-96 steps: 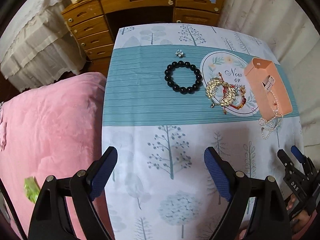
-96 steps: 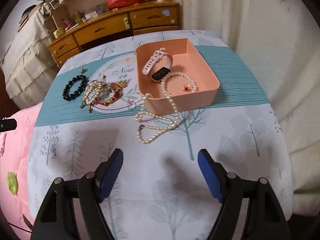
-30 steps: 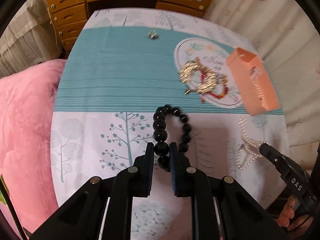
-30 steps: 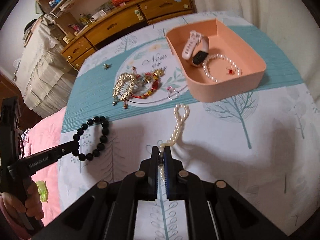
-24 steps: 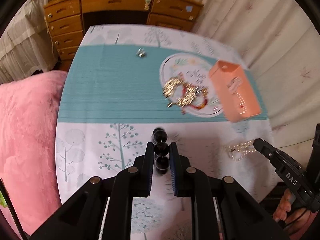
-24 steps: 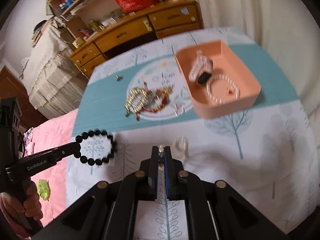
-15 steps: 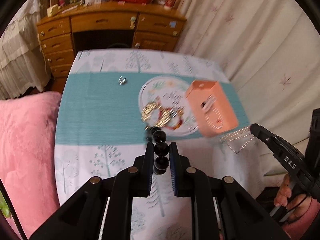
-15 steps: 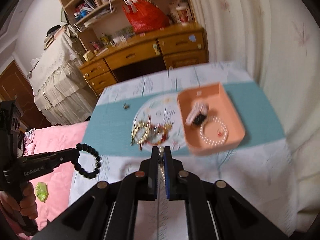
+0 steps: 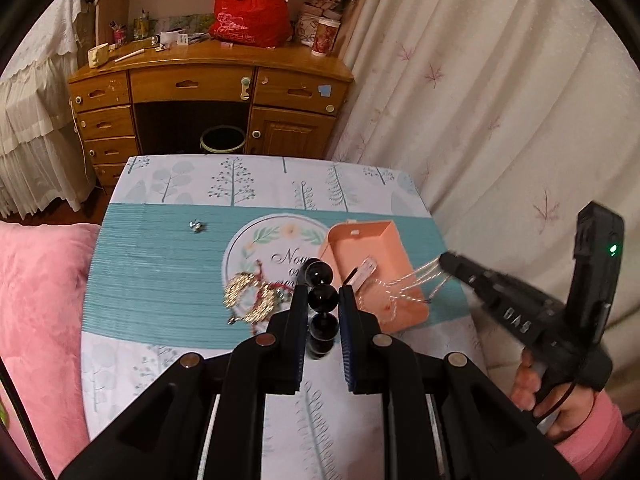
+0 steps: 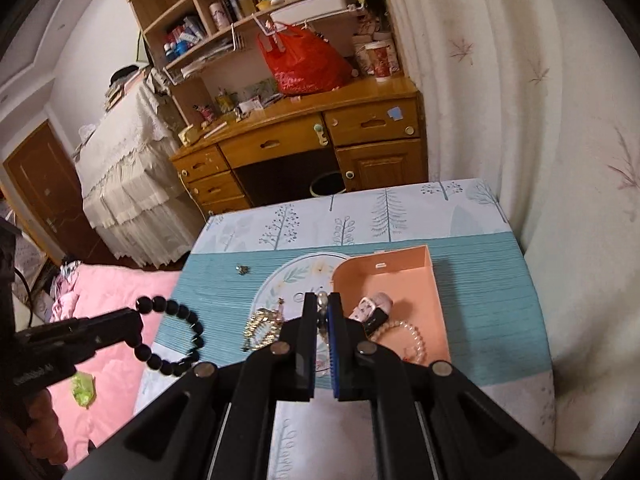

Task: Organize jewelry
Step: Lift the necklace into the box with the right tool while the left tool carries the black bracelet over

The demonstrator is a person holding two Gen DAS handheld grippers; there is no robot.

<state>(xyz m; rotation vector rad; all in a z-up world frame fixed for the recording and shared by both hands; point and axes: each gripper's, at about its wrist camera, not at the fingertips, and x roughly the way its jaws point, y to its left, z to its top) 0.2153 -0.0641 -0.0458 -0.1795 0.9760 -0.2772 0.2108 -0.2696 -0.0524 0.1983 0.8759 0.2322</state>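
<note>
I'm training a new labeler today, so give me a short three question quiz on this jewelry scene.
1. True or false: the left gripper is shut on the black round-bead bracelet.
2. What does the right gripper hold?
A. white pearl necklace
B. gold chain
C. watch
3. Fill in: the pink-strapped watch lies in the shallow ____ plastic tray.

Key: 1 true; 2 A; 3 peach.
</note>
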